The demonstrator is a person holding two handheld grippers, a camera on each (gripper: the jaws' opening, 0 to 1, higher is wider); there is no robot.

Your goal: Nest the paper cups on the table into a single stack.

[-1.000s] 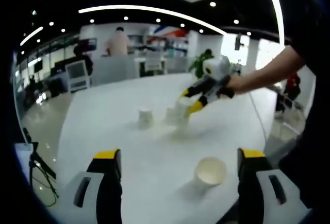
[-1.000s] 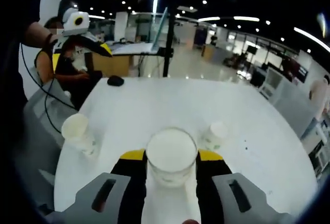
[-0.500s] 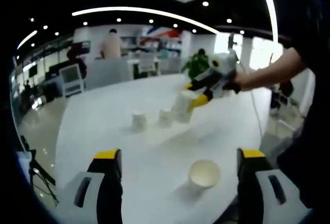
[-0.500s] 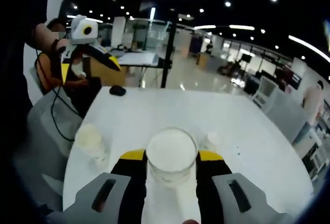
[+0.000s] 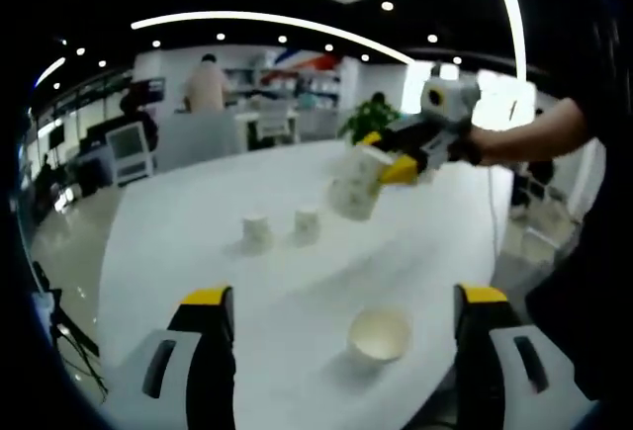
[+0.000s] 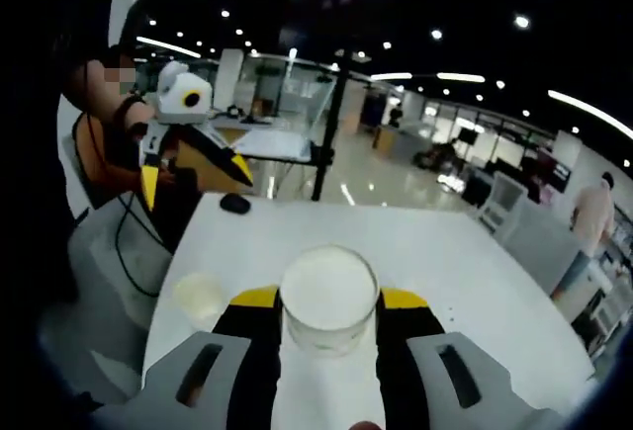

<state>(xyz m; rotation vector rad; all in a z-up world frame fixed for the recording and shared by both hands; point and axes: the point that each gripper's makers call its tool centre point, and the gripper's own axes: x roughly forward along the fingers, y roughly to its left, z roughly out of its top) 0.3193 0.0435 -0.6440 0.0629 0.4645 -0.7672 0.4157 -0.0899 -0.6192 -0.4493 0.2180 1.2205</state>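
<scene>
1. In the left gripper view, the left tongs are spread wide apart with nothing between them.
2. They hang over a big white tabletop.
3. An open cup stands on the tabletop between the two yellow tips, mouth up. The tongs do not touch it.
4. Farther off stand two small cups side by side: a left small cup and a right small cup. They look upside down, but they are too small to be sure.
5. The right tongs come in from the right side, held by a hand.
6. They pinch a held cup up in the air above the tabletop. It is tilted.
7. In the right gripper view, the held cup sits tight between the right tongs, with its round open mouth facing the camera.
8. There the open cup sits on the tabletop to the left.
9. The left tongs show at the upper left, spread open, over the edge of the tabletop.
10. A small dark thing lies near the far edge. I cannot tell what it is.
</scene>
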